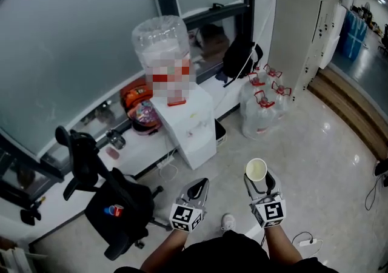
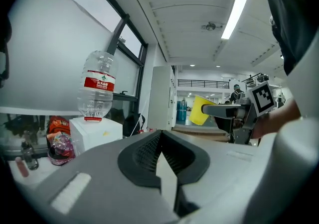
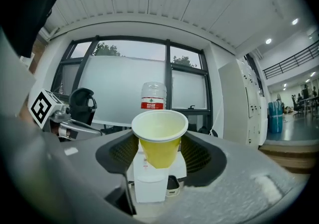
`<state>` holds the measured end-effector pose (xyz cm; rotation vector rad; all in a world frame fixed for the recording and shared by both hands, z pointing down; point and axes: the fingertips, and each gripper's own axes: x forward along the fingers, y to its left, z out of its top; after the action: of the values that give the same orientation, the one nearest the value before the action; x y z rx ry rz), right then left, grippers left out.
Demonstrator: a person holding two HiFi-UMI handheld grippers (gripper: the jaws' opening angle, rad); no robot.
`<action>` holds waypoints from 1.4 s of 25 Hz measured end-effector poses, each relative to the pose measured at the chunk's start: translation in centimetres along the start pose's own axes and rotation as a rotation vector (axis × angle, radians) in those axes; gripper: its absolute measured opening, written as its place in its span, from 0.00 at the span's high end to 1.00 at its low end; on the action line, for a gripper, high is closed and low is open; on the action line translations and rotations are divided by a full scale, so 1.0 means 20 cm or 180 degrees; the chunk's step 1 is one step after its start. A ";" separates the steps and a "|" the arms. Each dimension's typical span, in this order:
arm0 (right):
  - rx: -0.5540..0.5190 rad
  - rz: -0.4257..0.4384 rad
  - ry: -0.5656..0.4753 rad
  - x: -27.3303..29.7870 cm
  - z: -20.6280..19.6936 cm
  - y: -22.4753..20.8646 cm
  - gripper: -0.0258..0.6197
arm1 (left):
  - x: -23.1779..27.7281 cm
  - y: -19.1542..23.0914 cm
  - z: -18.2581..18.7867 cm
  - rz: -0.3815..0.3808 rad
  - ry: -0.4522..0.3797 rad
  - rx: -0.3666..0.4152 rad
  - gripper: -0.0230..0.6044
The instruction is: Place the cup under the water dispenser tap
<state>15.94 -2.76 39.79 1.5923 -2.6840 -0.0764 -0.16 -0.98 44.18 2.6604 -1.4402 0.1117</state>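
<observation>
A yellow paper cup stands upright between the jaws of my right gripper, which is shut on its lower body. In the right gripper view the cup is empty and partly covers the white water dispenser behind it, with the bottle showing above the rim. The dispenser stands by the window wall, some way ahead of both grippers; its tap is hidden by a blurred patch. My left gripper is beside the right one, shut and holding nothing. Its own view shows the dispenser at the left and the cup at the right.
A black office chair stands left of the grippers. Several full water jugs sit right of the dispenser by a white column. A red bag lies on the ledge and a power strip on the floor.
</observation>
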 end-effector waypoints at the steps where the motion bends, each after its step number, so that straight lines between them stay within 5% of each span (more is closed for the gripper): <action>1: -0.0012 0.0032 0.0025 0.04 -0.01 -0.02 0.55 | 0.03 0.02 0.00 0.0040 0.0015 0.0002 0.94; 16: 0.0100 0.0595 0.0181 0.46 -0.09 -0.15 0.55 | 0.21 0.20 -0.07 0.0535 0.0280 -0.0140 0.94; 28: -0.0032 0.0763 0.0456 0.74 -0.22 0.05 0.54 | 0.19 0.51 -0.13 0.0703 0.0306 -0.0314 0.94; 35: -0.0155 0.0836 0.0480 0.93 -0.23 0.20 0.54 | 0.12 0.73 -0.08 0.0760 0.0158 -0.0204 0.94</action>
<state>3.73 -17.39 44.54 1.1693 -2.7208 -0.0161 -11.11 -10.78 46.93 2.4089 -1.7090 0.1482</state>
